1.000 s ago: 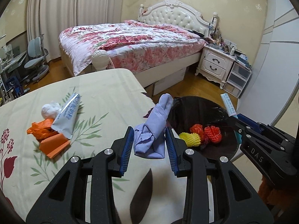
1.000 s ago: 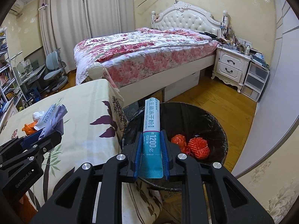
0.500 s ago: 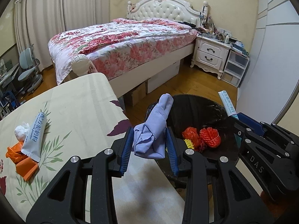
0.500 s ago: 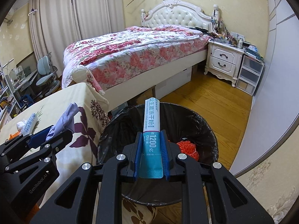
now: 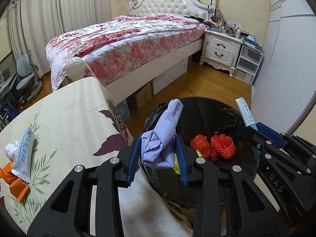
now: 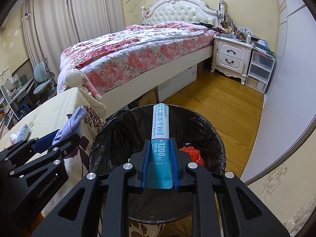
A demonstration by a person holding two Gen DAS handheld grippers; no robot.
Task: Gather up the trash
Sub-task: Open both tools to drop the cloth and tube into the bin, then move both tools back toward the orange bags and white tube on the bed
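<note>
We carry one piece of trash in each gripper. Our left gripper (image 5: 158,156) is clamped on a crumpled lilac cloth (image 5: 161,136), which sits right at the near rim of the black-lined trash bin (image 5: 207,114), partly over the bench (image 5: 69,118) edge. Our right gripper (image 6: 160,164) pinches a teal-and-white powder sachet (image 6: 160,136) tight between its blue pads, the sachet standing out over the bin's mouth.

To drop well, we should bring the cloth fully past the rim before letting go, since it looks likely to snag on the liner or slide back onto the tablecloth. The sachet is already over the opening, so a clean widening of the pads should do; we judge it best to release one at a time. Red and yellow net wads (image 5: 213,146) lie inside the bin. A white tube (image 5: 22,156), orange wrappers (image 5: 13,179) and a tissue (image 5: 10,148) wait on the bench.
</note>
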